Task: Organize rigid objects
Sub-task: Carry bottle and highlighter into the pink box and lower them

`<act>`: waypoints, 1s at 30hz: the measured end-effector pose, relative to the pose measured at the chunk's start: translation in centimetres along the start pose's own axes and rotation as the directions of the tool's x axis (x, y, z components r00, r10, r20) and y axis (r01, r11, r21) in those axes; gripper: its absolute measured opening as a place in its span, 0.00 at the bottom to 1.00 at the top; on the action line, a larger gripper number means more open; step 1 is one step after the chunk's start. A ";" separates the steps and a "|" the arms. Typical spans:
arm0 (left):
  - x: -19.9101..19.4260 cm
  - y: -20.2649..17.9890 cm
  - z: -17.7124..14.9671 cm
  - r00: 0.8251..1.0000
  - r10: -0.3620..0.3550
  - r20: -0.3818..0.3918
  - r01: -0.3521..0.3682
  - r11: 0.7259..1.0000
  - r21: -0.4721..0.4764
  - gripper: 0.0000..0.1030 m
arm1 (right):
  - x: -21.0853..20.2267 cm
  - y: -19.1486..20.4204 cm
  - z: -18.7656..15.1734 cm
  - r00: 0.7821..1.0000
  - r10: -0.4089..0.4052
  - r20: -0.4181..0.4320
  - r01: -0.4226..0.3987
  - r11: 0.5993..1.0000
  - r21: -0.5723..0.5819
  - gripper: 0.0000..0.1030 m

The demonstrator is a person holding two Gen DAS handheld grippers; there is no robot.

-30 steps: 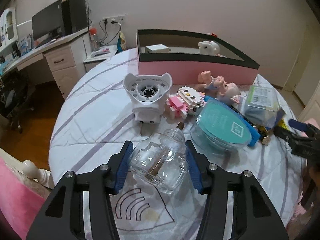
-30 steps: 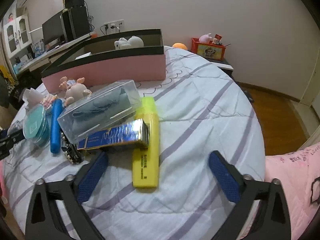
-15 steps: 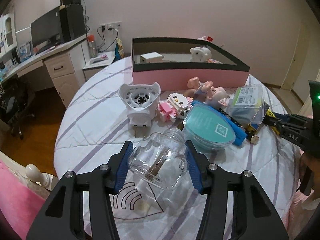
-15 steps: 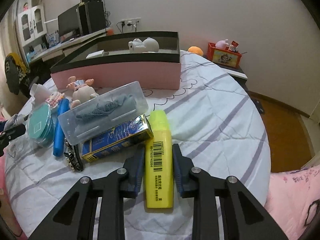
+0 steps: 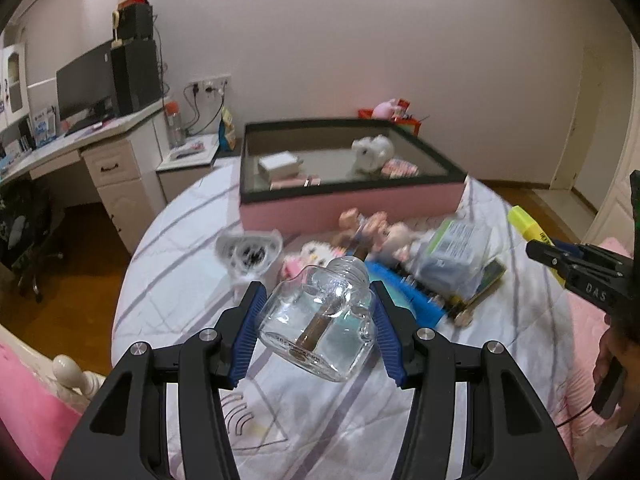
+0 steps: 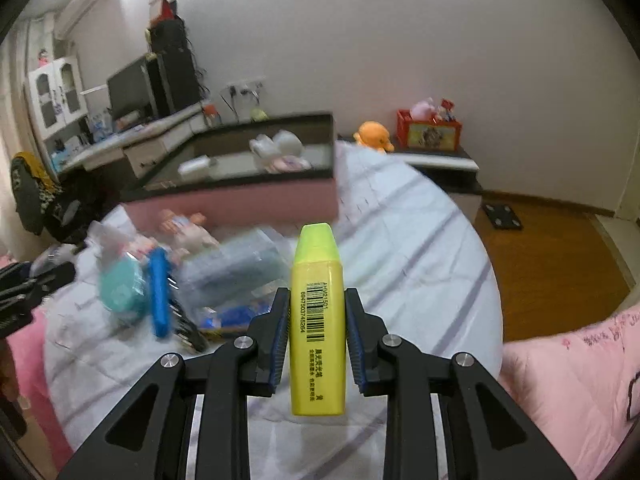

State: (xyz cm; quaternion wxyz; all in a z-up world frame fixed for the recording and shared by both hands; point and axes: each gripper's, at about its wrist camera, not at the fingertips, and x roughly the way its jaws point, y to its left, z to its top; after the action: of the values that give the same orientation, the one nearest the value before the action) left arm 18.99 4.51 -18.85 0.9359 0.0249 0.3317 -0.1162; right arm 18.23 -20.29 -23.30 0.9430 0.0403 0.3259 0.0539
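One barcode [image 6: 314, 307], right view only

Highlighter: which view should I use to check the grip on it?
Use the right wrist view. There the yellow highlighter fills the centre, barcode up, with both pads of the right gripper against its sides. The left wrist view shows only its capped end at the right edge, sticking out past that gripper.
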 end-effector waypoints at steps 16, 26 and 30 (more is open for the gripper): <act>-3.9 -2.5 6.7 0.974 0.031 0.223 -0.042 0.998 0.045 0.52 | -3.5 7.1 6.3 0.976 0.156 0.154 -0.135 0.981 -0.141 0.26; -0.2 -1.7 10.3 0.978 0.032 0.206 -0.051 0.995 0.087 0.52 | -0.1 7.7 9.5 0.979 0.164 0.119 -0.141 0.974 -0.178 0.26; 4.2 -0.5 12.6 0.991 0.009 0.137 -0.022 0.996 0.087 0.52 | 4.2 7.6 12.2 0.986 0.155 0.055 -0.143 0.972 -0.185 0.26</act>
State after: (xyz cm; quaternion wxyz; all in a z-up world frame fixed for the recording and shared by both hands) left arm 29.81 1.60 -11.62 0.9552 0.0610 0.2612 -0.1249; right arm 28.47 -12.75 -15.49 0.9467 -0.0194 0.2829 0.1525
